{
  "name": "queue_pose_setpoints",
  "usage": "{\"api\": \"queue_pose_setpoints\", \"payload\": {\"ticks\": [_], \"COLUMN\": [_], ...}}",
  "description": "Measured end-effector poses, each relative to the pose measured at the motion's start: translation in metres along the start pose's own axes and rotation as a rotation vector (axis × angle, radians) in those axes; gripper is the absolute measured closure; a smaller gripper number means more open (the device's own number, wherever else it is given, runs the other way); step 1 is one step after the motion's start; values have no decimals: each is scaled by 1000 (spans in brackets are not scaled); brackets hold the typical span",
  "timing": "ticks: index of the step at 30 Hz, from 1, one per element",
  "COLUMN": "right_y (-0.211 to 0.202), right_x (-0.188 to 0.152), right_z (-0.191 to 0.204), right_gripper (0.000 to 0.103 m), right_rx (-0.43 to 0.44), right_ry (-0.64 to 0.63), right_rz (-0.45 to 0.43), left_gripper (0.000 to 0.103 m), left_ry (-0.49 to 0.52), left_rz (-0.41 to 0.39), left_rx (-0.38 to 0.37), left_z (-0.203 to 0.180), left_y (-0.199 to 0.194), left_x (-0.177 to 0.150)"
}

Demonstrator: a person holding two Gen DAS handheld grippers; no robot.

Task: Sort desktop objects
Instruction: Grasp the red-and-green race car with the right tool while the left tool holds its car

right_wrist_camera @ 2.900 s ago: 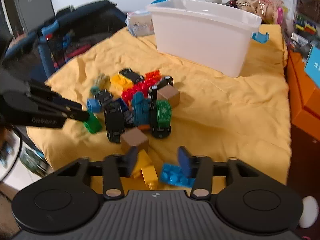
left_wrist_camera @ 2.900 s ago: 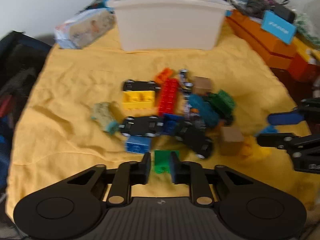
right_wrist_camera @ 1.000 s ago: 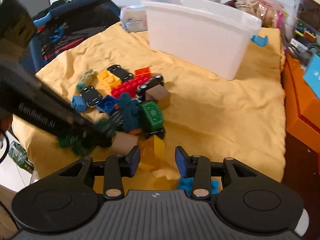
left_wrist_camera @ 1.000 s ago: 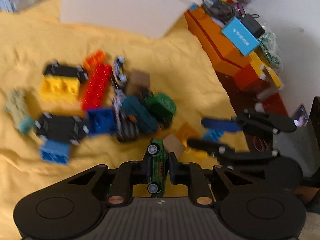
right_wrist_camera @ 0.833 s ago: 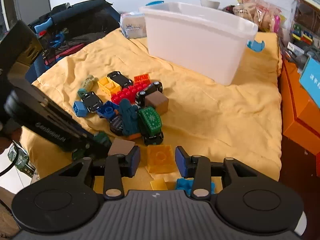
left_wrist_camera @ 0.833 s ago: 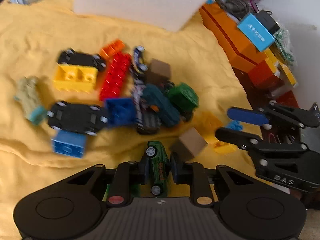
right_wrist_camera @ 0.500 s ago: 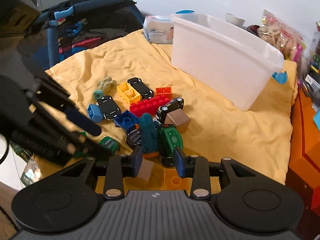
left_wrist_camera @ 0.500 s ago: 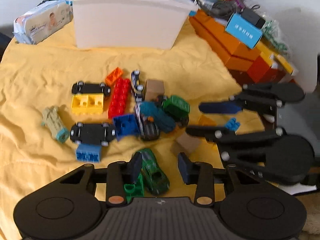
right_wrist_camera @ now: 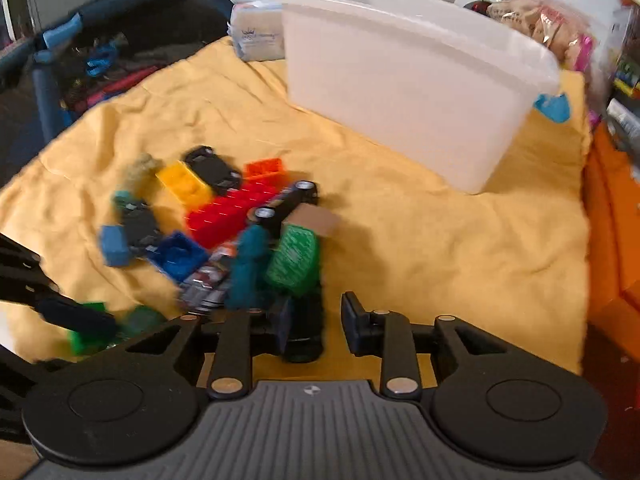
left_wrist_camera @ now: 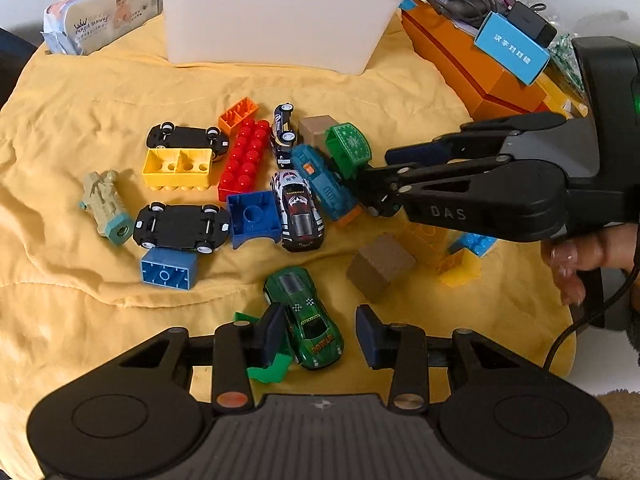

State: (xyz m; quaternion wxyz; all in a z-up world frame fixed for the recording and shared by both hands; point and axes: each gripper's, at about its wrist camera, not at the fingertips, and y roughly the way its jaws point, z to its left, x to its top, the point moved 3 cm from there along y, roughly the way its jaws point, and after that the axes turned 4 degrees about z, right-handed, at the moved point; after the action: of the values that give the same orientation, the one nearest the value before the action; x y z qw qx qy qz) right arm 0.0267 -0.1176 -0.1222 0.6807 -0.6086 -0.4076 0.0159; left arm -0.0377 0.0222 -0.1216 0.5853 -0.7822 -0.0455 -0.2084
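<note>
1. Covering the whole work surface is a rumpled yellow cloth (left_wrist_camera: 96,92), with the toys scattered across its middle.
2. Standing at the far edge of the cloth is a white plastic bin (left_wrist_camera: 276,20) with a blue handle clip at one end; what is inside cannot be seen.
3. Stacked orange boxes (left_wrist_camera: 472,64) line the right side, and on them leans a blue card (left_wrist_camera: 512,48) with white characters too small to read.
4. Lying left of the bin is a pack of wipes (left_wrist_camera: 100,16) printed with a crown and a baby; its wording looks like "sunny" but is not sharp.
5. Reaching in from the right, the right gripper (left_wrist_camera: 372,172) bears the letters "DAS" on its arm. Its jaws are closing, tips at the green truck (left_wrist_camera: 348,148) in the pile; in its own blurred wrist view a dark toy sits between the fingers, and whether the pads press on it cannot be told.
6. The left gripper (left_wrist_camera: 320,332) stands open, pads apart and pressing on nothing.
7. Between those pads, near the left one, rests a green race car (left_wrist_camera: 304,312) with "POWER" in orange on its bonnet, lying on the cloth beside a green brick (left_wrist_camera: 268,368).
8. A brown cube (left_wrist_camera: 380,268) sits just right of the car.
9. Farther off lie a red brick (left_wrist_camera: 244,160), a yellow brick (left_wrist_camera: 178,168) and two upturned black cars (left_wrist_camera: 180,226).
</note>
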Motion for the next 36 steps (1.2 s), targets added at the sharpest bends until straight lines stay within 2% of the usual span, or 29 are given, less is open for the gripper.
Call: {"api": "queue_pose_setpoints", "payload": {"ticks": [3, 6, 10, 12, 15, 17, 21, 23, 26, 27, 29, 30, 33, 36], "right_y": [-6, -8, 7, 10, -2, -11, -11, -6, -15, -22, -33, -33, -22, -7], "right_x": [-6, -7, -3, -2, -3, -2, -3, -9, -9, -4, 4, 7, 6, -4], "right_z": [7, 16, 17, 12, 0, -14, -56, -73, -72, -64, -36, -22, 13, 31], "right_gripper": [72, 74, 72, 78, 89, 91, 91, 91, 89, 87, 76, 76, 77, 76], "right_rx": [-47, 16, -56, -55, -7, 59, 226, 219, 154, 159, 134, 103, 10, -54], "right_ry": [-92, -138, -115, -86, -9, 87, 375, 454, 413, 358, 220, 163, 25, -50], "right_rz": [-8, -10, 19, 23, 4, -15, -22, -6, -22, -53, -86, -89, -42, 7], "left_gripper": [60, 60, 60, 61, 66, 66, 66, 66, 66, 66, 66, 66, 66, 66], "left_ry": [-2, -2, 4, 21, 54, 42, -7, -3, 11, 17, 28, 31, 42, 46], "left_rz": [0, 0, -1, -1, 1, 0, 0, 3, 8, 8, 11, 11, 14, 13], "left_rx": [-4, -2, 9, 19, 36, 24, -15, -10, -4, -2, 7, 10, 6, 20], "left_z": [1, 1, 0, -2, -4, -2, 7, 7, 5, 4, 3, 2, -2, -4], "left_y": [-1, 0, 3, 5, 7, 7, 6, 7, 5, 4, 3, 3, 3, 5], "left_x": [0, 1, 2, 2, 3, 3, 5, 6, 6, 6, 6, 6, 6, 6]}}
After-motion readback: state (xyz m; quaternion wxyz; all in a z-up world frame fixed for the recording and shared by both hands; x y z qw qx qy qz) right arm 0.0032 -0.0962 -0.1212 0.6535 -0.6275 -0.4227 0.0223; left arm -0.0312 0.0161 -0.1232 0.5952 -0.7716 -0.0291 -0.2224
